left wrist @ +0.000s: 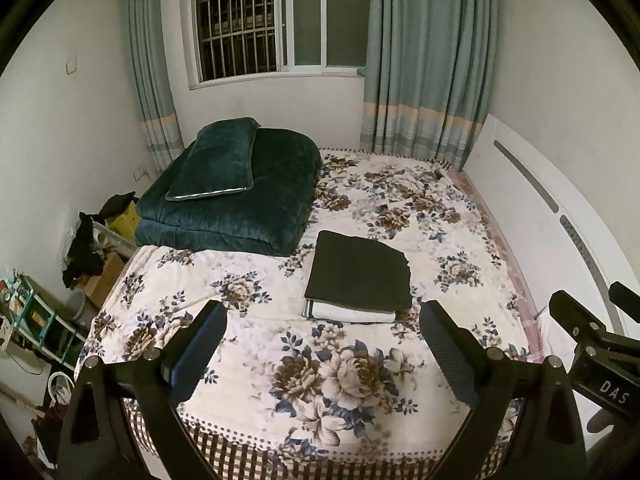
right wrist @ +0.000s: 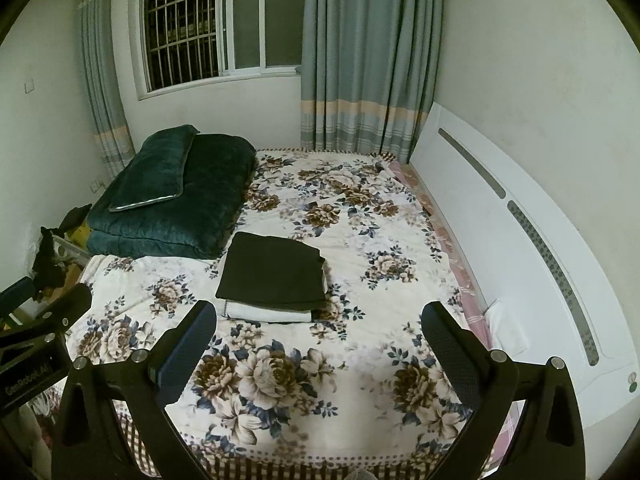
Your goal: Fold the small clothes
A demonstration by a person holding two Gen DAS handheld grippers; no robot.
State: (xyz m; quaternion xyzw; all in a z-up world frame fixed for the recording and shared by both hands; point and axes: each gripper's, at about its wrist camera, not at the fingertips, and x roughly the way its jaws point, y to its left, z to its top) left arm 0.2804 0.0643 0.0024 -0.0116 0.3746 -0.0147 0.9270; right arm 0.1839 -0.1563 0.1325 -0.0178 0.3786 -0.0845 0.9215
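Left gripper hangs above the near end of the bed, jaws spread wide, nothing between them. Right gripper same: wide, empty, held just beside the left, both aimed at the stack.

Clothes: dark folded piece sits on top of a white folded piece, mid-bed, slightly beyond both grippers. Edges roughly squared, dark piece overhangs the white at the back. Looks like finished folds stacked to keep the near bed area free as a work surface. No unfolded garment in view on the bed, so my read is either the task is near done or the next item comes from off-frame.

Around: green quilt with pillow on top, far left corner, touching nothing of the stack. Headboard along the right side. Clutter and boxes on the floor, left of the bed. Curtains and barred window behind.

Obstructions: none between grippers and stack. Quilt is near the stack's far left corner; only matters if the stack gets pushed that way.
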